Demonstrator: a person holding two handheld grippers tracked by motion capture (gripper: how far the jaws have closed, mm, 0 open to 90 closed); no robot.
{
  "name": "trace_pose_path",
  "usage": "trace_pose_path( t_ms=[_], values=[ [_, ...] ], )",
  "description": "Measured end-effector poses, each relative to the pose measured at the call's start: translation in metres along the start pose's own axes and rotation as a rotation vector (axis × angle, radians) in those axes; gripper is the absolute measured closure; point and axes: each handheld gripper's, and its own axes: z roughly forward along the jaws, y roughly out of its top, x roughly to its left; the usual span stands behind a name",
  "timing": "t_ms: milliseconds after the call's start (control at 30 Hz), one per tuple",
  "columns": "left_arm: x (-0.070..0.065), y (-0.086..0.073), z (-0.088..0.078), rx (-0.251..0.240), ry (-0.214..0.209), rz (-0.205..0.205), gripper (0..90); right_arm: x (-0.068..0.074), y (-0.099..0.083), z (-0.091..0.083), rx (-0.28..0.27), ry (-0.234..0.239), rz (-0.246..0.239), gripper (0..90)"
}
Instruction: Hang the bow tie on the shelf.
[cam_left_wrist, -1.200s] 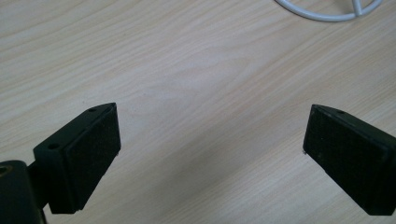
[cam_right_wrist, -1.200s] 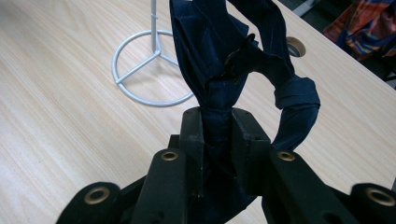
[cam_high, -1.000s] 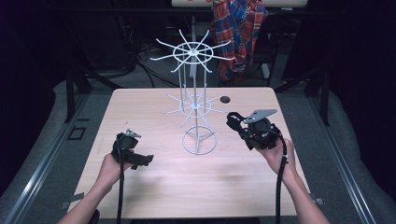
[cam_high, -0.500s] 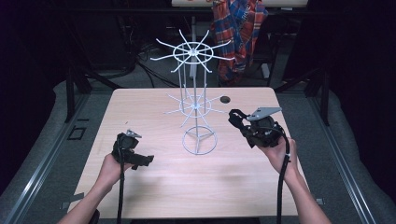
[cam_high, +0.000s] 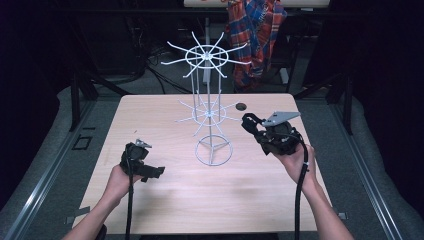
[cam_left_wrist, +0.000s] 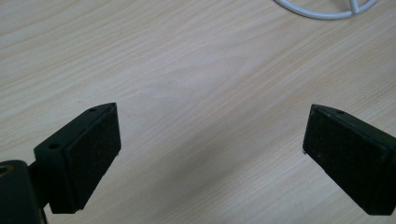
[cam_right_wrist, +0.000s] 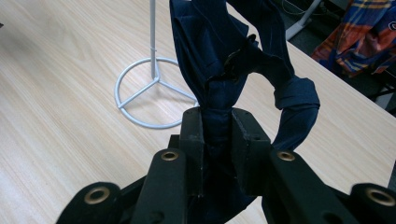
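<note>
**Dark blue cloth pinched up beside the wire stand**

Left gripper (cam_high: 150, 171) sits low over the bench (cam_high: 165, 200), jaws spread wide, nothing between them. Mid-bench there's the white wire stand (cam_high: 212, 150). Right gripper (cam_right_wrist: 217, 133) is clamped tight on a bunched navy cloth (cam_right_wrist: 219, 51), held just right of the stand.

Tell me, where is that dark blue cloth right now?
The dark blue cloth is pinched in the right claw, held above the table just right of the white wire rack.
</note>
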Motion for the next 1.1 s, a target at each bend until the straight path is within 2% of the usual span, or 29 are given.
trace_pose_path(
  t_ms=[600,833,1100],
  values=[
    [-0.001,0.000,0.000,-0.002,-0.004,0.005,4.4,0.005,0.005,0.012,0.016,0.022,-0.015,75.5],
    [0.000,0.000,0.000,-0.002,-0.002,0.002,4.4,0.014,0.011,0.026,0.047,0.035,-0.055,75.6],
    [0.000,0.000,0.000,-0.002,-0.004,0.006,4.4,0.016,0.015,0.035,0.055,0.044,-0.058,75.6]
  ],
)
